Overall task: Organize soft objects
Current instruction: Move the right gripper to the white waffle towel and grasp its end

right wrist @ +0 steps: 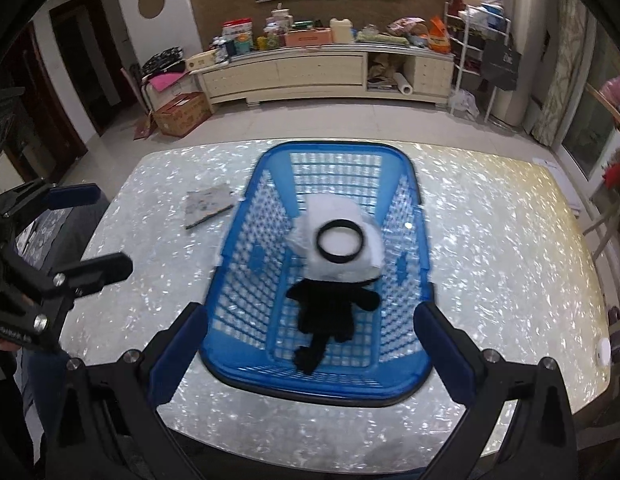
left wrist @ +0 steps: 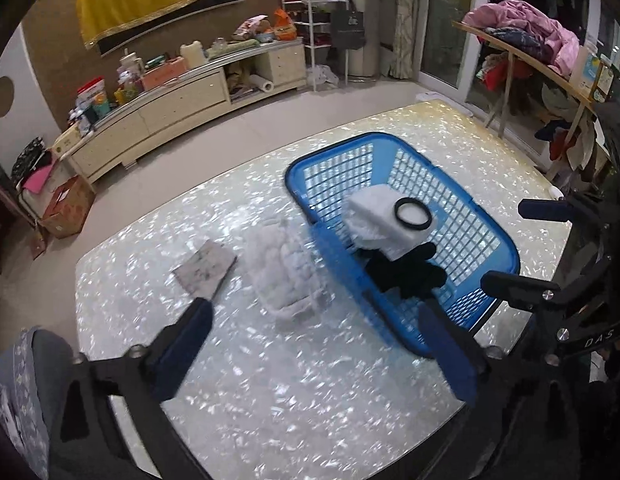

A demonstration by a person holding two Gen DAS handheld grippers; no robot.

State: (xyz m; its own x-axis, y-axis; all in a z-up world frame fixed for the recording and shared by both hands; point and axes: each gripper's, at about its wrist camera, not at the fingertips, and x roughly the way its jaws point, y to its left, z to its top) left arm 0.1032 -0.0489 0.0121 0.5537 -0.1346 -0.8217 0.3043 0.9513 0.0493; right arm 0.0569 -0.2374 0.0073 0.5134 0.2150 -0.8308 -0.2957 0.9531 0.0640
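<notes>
Inside blue basket (right wrist: 422, 216); white cloth (right wrist: 350, 216); black ring (right wrist: 341, 243); black garment (right wrist: 330, 312)

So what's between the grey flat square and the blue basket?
Left wrist view: a fluffy white folded cloth lies on the table between the grey flat square and the blue plastic basket, against its near wall.

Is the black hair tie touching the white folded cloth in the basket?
Touching. The right wrist view shows the black hair tie lying flat on top of the white folded cloth, white showing through its ring.
</notes>
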